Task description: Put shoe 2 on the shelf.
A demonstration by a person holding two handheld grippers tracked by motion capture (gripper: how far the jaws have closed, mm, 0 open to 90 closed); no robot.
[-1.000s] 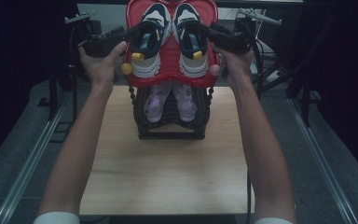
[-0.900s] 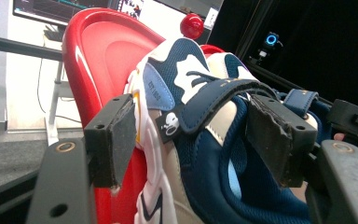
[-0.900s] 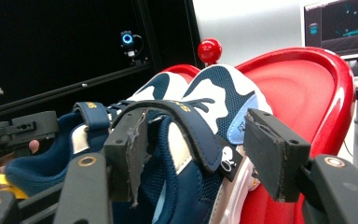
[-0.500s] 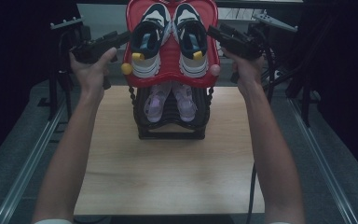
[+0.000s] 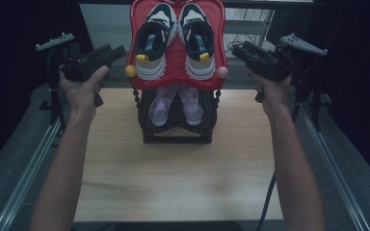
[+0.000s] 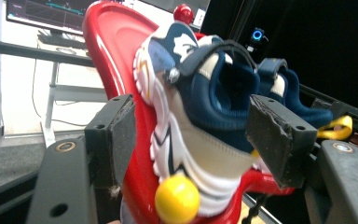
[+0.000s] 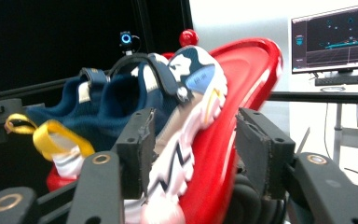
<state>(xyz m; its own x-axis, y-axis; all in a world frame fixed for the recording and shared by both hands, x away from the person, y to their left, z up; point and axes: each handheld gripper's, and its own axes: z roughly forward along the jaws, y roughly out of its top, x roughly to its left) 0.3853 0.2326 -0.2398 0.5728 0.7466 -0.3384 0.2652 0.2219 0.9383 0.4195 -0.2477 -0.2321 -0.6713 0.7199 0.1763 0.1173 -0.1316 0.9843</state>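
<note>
While the two hands hold their tongs raised at either side of it, a red tray stands tilted on top of a black rack between them, carrying a pair of navy-and-white sneakers. The left tongs sit just off the tray's left rim, apart from it, gripped by the left hand; the right tongs sit just off the right rim, also apart, gripped by the right hand. Both are released — in the left gripper view the jaws of the left tongs stand wide with the tray edge, one sneaker and a yellow knob seen beyond the gap, and in the right gripper view the right tongs gape the same way before the tray.

Below the tray, on a lower tier of the rack, a smaller pair of pale purple shoes rests toes-up. The rack stands at the far middle of a light wooden worktop, flanked by metal rails. The room is dim — a monitor glows on a desk behind the right tongs.
</note>
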